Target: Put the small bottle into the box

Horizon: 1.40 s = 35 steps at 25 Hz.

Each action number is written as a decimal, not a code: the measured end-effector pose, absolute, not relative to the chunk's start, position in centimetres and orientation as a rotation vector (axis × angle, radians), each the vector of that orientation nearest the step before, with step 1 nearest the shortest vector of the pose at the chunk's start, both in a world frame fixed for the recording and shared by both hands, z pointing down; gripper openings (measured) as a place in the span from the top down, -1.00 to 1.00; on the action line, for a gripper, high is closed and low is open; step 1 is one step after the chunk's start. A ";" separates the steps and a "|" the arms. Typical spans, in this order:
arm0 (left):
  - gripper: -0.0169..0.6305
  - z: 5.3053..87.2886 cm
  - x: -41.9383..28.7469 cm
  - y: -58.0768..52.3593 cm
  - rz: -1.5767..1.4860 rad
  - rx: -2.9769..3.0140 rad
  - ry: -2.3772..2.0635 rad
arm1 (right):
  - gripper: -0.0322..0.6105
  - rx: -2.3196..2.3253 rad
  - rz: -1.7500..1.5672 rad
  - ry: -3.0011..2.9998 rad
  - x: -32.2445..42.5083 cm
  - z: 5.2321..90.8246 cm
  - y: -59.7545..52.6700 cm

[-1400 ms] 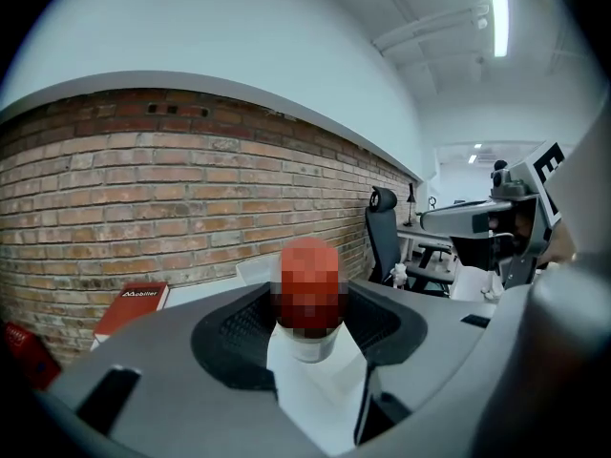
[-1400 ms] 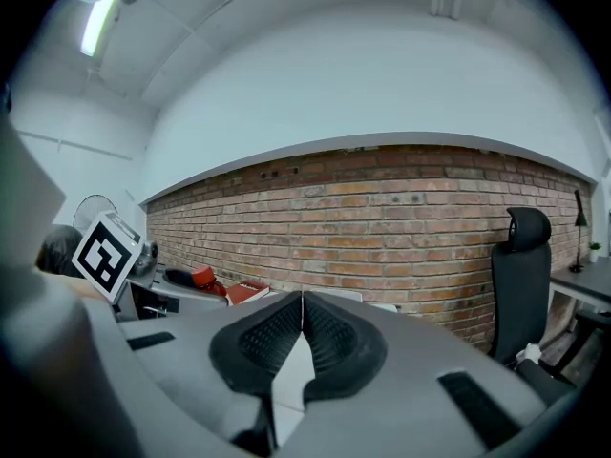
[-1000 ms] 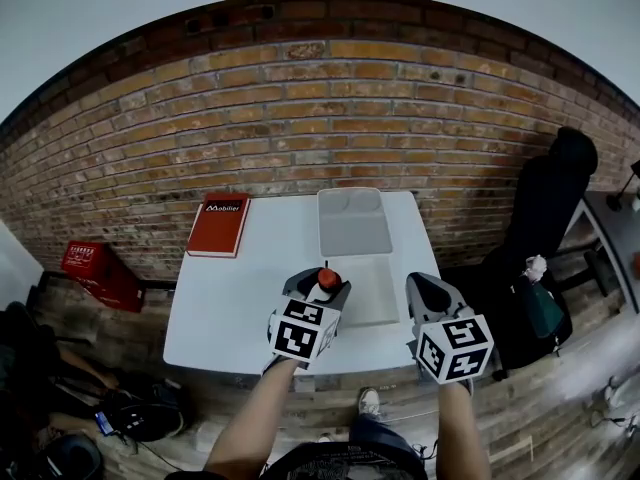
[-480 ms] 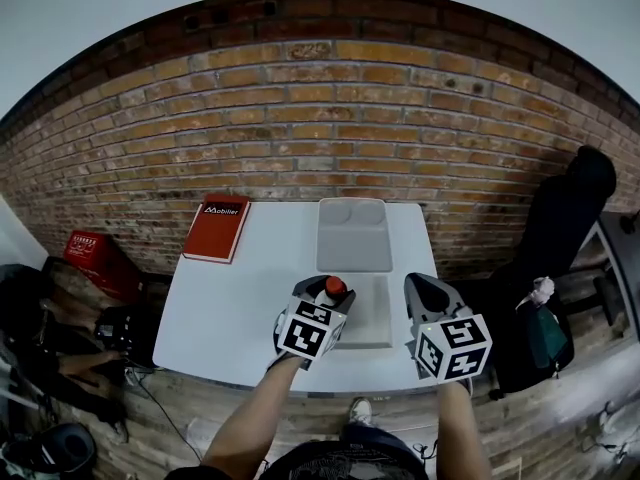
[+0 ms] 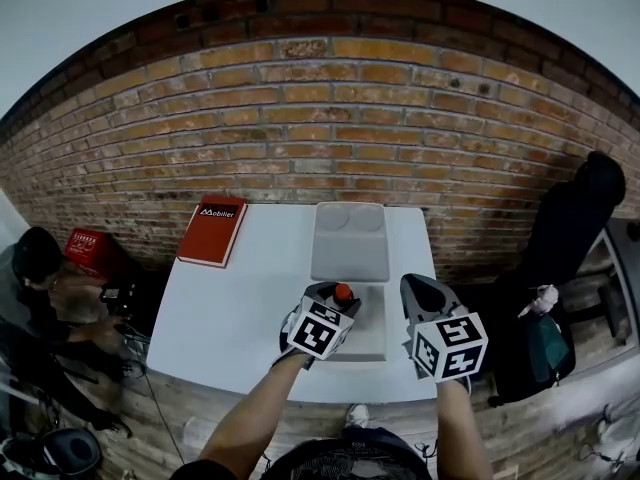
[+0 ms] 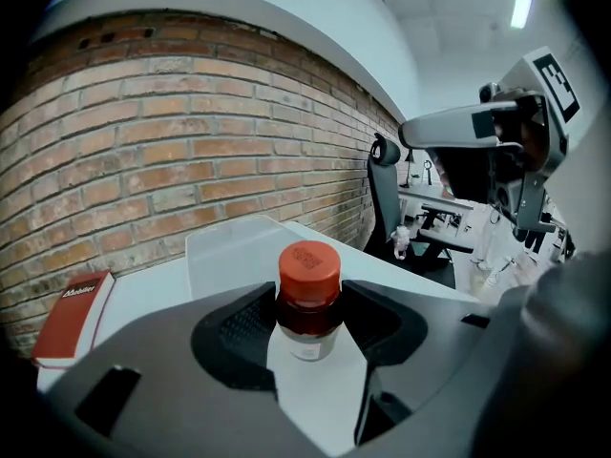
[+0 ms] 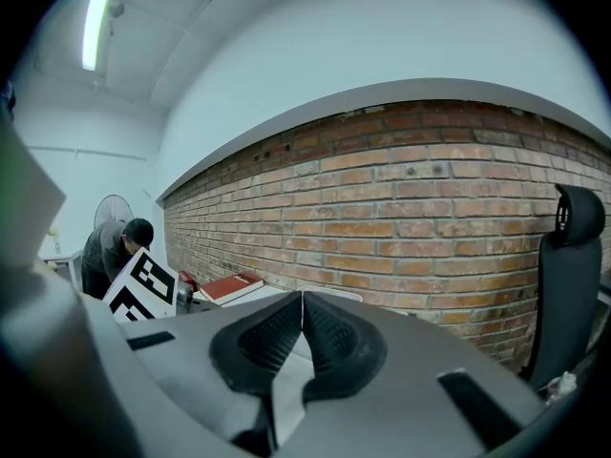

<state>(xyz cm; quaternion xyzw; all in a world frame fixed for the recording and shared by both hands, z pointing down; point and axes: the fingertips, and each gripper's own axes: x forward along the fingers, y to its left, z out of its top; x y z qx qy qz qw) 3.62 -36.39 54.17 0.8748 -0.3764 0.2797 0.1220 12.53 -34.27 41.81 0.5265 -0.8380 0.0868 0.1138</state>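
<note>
Gripping the small bottle [image 6: 308, 299], the left gripper [image 5: 336, 301] has its jaws closed on the glass just below the cap, so they stand only a bottle's width apart. The bottle is dark glass with an orange-red screw cap and a pale label on its front (the print is too small to read), and it stands upright between the jaws. In the head view it hangs over the far left corner of the box [image 5: 368, 340], a translucent plastic tray near the table's right edge; whether it touches the box cannot be told. The lid [image 5: 350, 243], with two round dimples at its far end, lies open beyond the tray, toward the brick wall [image 5: 330, 118].

The right gripper [image 7: 302, 327] is to the right of the box, jaws pressed fully together with nothing between them.

By count: one bottle, one box with one lid, two grippers, one white table [image 5: 235, 308], and one red book [image 5: 212, 234] lying flat at the table's far left corner. Off the table, one person [image 5: 40, 278] bends over at the far left beside one red crate [image 5: 88, 251], and one black chair [image 5: 570, 238] stands at the right.
</note>
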 end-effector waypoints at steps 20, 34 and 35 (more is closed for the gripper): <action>0.23 58.7 5.7 -37.9 1.017 2.538 -0.989 | 0.83 1.538 0.306 -2.442 14.0 43.5 -36.3; 0.23 60.2 6.2 -37.5 1.184 2.543 -0.940 | 0.83 1.544 0.321 -2.430 14.0 43.9 -36.4; 0.23 60.3 6.3 -37.5 1.187 2.539 -0.935 | 0.83 1.547 0.320 -2.429 14.1 43.9 -36.3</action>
